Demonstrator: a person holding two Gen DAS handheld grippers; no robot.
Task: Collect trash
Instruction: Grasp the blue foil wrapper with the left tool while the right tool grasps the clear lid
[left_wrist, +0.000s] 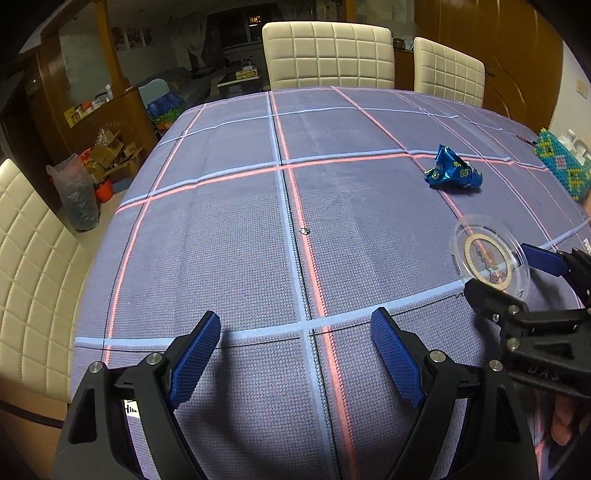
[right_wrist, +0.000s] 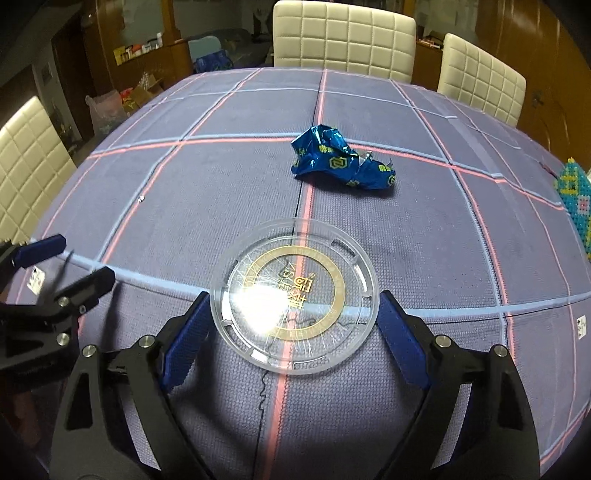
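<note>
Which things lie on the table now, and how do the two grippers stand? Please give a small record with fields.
surface: table with checked cloth
trash 1: clear plastic lid, flat on the cloth, gold ring print
trash 2: crumpled blue wrapper, beyond the lid
other: beaded object at the right edge
right gripper: jaws on both sides of the lid; contact with its rim unclear
left gripper: open, nothing between the jaws, over bare cloth
chairs: cream padded chairs around the table
</note>
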